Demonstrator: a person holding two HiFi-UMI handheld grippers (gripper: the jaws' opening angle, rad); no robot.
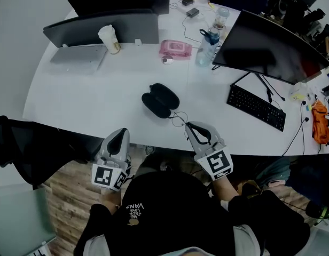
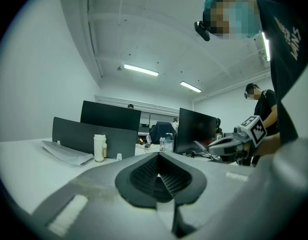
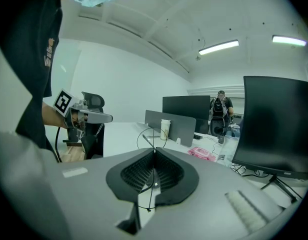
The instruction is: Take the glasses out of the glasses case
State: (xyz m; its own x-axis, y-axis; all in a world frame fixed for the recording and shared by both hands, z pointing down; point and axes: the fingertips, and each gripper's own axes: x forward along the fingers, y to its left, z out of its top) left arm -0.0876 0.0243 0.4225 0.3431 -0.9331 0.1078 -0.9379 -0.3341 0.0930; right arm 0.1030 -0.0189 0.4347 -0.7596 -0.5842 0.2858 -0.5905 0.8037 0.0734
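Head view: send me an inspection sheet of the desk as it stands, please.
Surface: white table, bare along the near edge.
Job's things: black glasses case lies open; wire glasses are out of it.
Clutter: cup, pink wipes pack, bottle, keyboard, monitor.
Grippers: right gripper shut on the glasses; left gripper shut, empty, at the table's near edge.
Cables: thin cable on the far side.
Surroundings: black chair, wood floor.

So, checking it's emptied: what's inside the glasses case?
The glasses case lies open, both halves dark; nothing shows inside, though its black lining could hide small things. The thin-framed glasses are outside it, pinched in the right tongs.
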